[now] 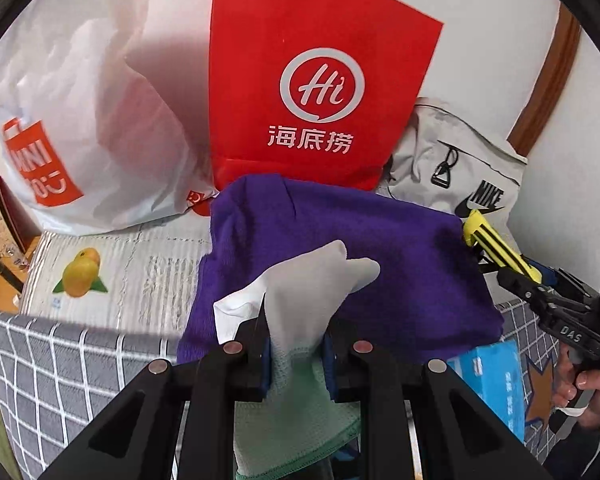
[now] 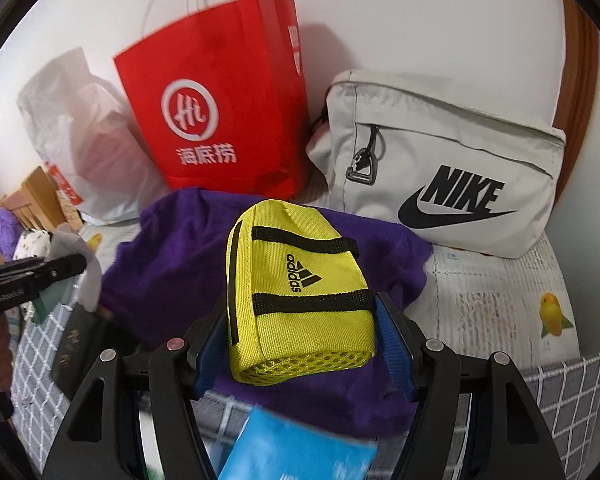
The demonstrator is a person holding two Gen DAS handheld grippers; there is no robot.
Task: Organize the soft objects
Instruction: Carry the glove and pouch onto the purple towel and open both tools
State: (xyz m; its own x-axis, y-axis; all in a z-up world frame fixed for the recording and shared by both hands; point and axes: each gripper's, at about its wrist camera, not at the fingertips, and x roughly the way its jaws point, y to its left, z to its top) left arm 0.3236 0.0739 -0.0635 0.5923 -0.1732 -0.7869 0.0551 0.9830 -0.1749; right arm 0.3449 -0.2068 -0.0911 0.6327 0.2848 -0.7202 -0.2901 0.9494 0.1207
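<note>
My left gripper is shut on a white work glove with a green cuff, held above a purple cloth. My right gripper is shut on a yellow Adidas pouch with black straps, held over the same purple cloth. The right gripper and pouch show at the right of the left wrist view. The left gripper with the glove shows at the left of the right wrist view.
A red paper bag stands against the wall, a white plastic bag to its left and a grey Nike bag to its right. A blue packet and a dark booklet lie on the checked cover.
</note>
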